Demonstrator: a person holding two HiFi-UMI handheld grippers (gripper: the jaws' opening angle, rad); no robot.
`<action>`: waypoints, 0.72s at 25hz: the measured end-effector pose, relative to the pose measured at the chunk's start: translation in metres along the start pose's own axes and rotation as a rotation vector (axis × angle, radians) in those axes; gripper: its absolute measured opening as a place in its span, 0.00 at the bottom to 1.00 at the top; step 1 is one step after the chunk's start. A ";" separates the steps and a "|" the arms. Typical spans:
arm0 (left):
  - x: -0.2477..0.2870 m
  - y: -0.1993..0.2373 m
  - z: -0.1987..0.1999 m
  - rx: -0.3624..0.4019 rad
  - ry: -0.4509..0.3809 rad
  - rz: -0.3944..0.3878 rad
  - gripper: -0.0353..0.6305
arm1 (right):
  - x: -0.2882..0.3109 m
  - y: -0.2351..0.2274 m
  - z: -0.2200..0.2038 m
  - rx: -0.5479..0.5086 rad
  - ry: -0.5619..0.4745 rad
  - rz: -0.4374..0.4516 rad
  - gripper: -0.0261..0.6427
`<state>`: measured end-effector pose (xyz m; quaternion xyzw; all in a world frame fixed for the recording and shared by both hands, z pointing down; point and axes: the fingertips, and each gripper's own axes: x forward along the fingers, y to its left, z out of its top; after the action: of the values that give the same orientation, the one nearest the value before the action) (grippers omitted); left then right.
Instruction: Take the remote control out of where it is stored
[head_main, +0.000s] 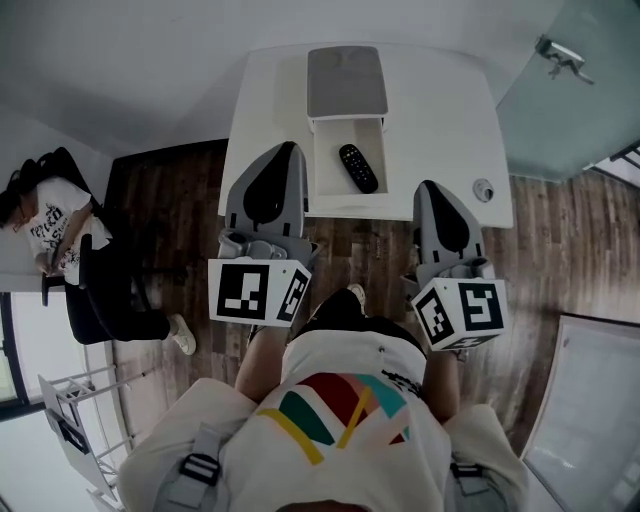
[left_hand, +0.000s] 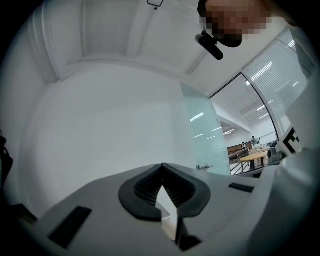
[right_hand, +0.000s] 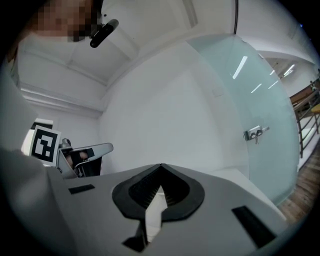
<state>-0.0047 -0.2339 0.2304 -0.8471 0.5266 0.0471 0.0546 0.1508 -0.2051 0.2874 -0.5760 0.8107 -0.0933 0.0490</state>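
In the open drawer (head_main: 326, 188), a remote control (head_main: 358, 167); left claw (left_hand: 161, 166) and right claw (right_hand: 160, 166) each closed, empty.

The left gripper (head_main: 289, 148) and right gripper (head_main: 427, 186) are cased in smooth, matt grey plastic, and their pads (left_hand: 148, 188) are lined with black, ribbed, rubber-like material. The remote control (head_main: 358, 168) is moulded in black plastic with a slight sheen. The drawer (head_main: 327, 178) and table (head_main: 440, 110) are finished in smooth matt white. The floor (head_main: 175, 190) is laid in dark, grained wood. The door (head_main: 575, 115) is made of frosted glass, its handle (head_main: 560, 55) of bright metal.
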 end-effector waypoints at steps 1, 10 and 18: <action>0.001 0.000 -0.002 -0.001 0.004 0.001 0.06 | 0.002 -0.001 -0.001 -0.003 0.002 0.001 0.04; 0.025 0.022 -0.008 0.001 0.017 0.026 0.06 | 0.034 -0.001 0.004 -0.009 -0.006 0.028 0.04; 0.064 0.045 -0.009 -0.017 0.009 0.002 0.06 | 0.078 -0.009 0.019 -0.022 -0.022 0.007 0.04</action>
<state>-0.0167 -0.3117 0.2281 -0.8473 0.5271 0.0477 0.0451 0.1367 -0.2836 0.2732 -0.5748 0.8129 -0.0779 0.0521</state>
